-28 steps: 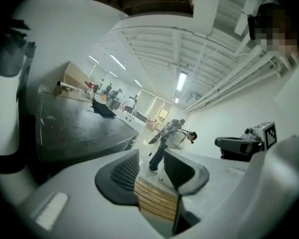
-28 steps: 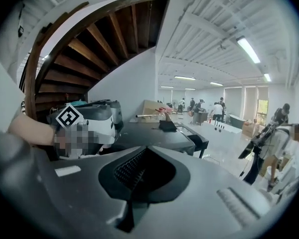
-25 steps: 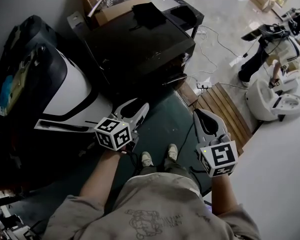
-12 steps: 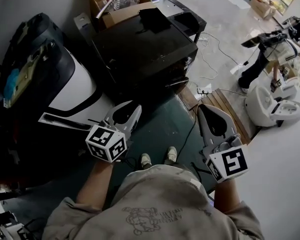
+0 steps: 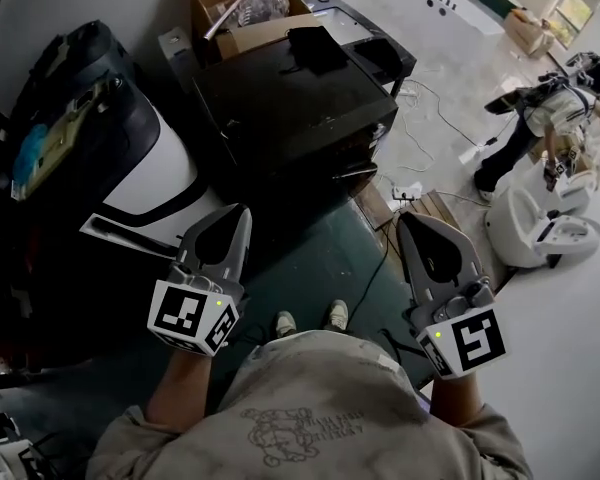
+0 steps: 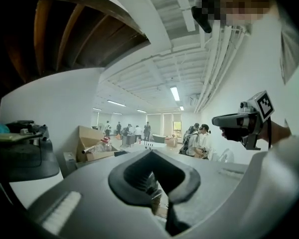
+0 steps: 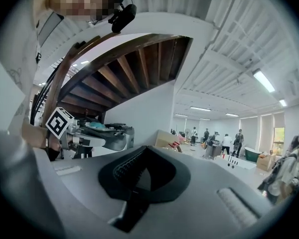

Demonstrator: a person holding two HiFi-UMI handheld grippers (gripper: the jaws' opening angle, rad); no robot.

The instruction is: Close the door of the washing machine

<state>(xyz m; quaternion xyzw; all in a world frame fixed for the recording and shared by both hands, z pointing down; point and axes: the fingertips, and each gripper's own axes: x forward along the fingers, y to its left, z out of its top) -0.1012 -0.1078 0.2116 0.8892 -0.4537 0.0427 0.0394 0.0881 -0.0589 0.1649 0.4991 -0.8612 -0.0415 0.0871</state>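
Observation:
The washing machine (image 5: 155, 178) stands at the left of the head view, a white body with a big dark round door (image 5: 75, 118) swung out from it; blue and yellow items lie on top. My left gripper (image 5: 238, 211) hovers just right of the machine's lower front, apart from it, jaws shut on nothing. My right gripper (image 5: 412, 220) is held over the floor further right, also shut and empty. In the left gripper view the left gripper (image 6: 152, 152) points into the room, with the dark door (image 6: 25, 156) at its left. The right gripper (image 7: 147, 148) looks past the left one.
A black cabinet (image 5: 290, 98) stands behind the grippers, with a cardboard box (image 5: 230, 18) holding a plastic bottle beyond it. A green mat (image 5: 320, 263) covers the floor below. A wooden pallet (image 5: 425, 208), cables (image 5: 420, 118), a white device (image 5: 535, 228) and a person (image 5: 540, 118) are at the right.
Both grippers have drawn back toward my body. The left one has moved left and turned more upright; the right has dropped slightly. Both stayed shut.

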